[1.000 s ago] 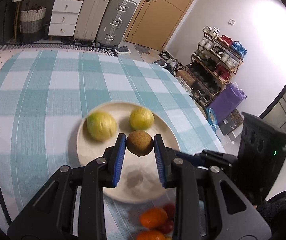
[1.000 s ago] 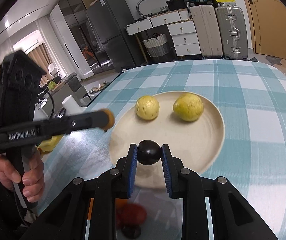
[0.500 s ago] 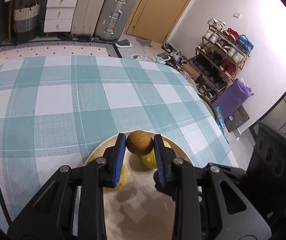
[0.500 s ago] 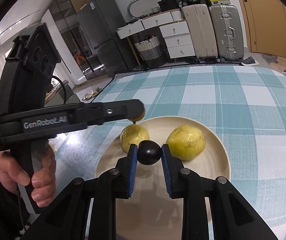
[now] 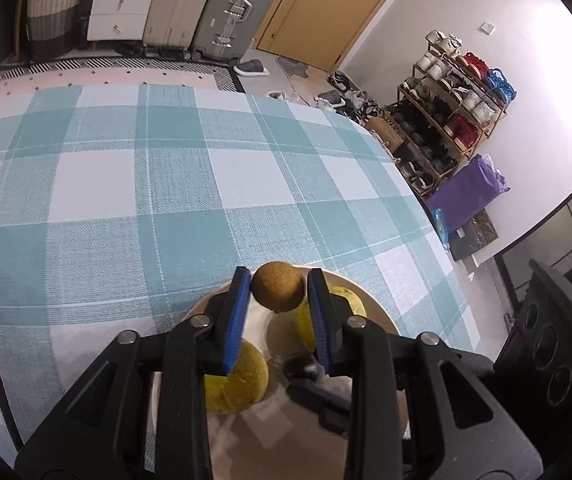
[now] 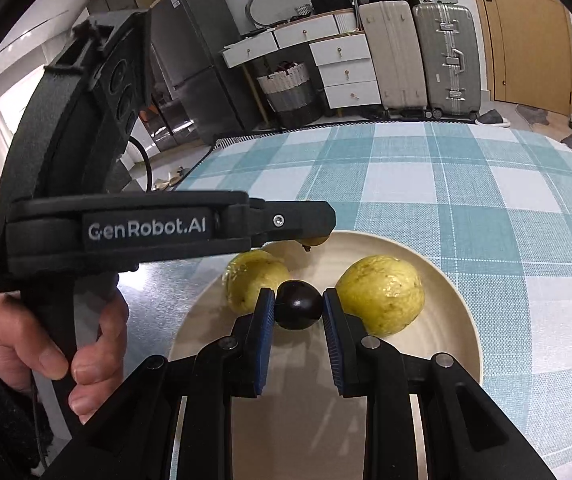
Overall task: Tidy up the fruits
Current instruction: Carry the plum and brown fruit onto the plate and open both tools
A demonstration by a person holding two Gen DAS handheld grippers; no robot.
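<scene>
A cream plate (image 6: pixel 438 360) (image 5: pixel 382 320) lies on the checked tablecloth with two yellow-green fruits (image 6: pixel 382 294) (image 6: pixel 252 280) on it. My left gripper (image 5: pixel 279 294) is shut on a small brown round fruit (image 5: pixel 278 286), held over the plate's far rim. In the right wrist view that gripper (image 6: pixel 318 238) comes in from the left, with only a sliver of the brown fruit (image 6: pixel 314 242) showing. My right gripper (image 6: pixel 299 306) is shut on a small dark purple fruit (image 6: pixel 299 306) above the plate, between the two yellow fruits. The left wrist view shows them partly hidden behind my fingers (image 5: pixel 240 380) (image 5: pixel 346 300).
The teal and white checked tablecloth (image 5: pixel 126 200) stretches far beyond the plate. A person's hand (image 6: pixel 46 344) grips the left tool's handle at the left. Suitcases (image 6: pixel 418 56), white drawers and a shoe rack (image 5: pixel 446 120) stand on the floor past the table edge.
Both grippers have moved forward over the plate with their fruits; the yellow fruits now lie close under the fingers, and the red and orange fruits near the table's front have dropped out of view.
</scene>
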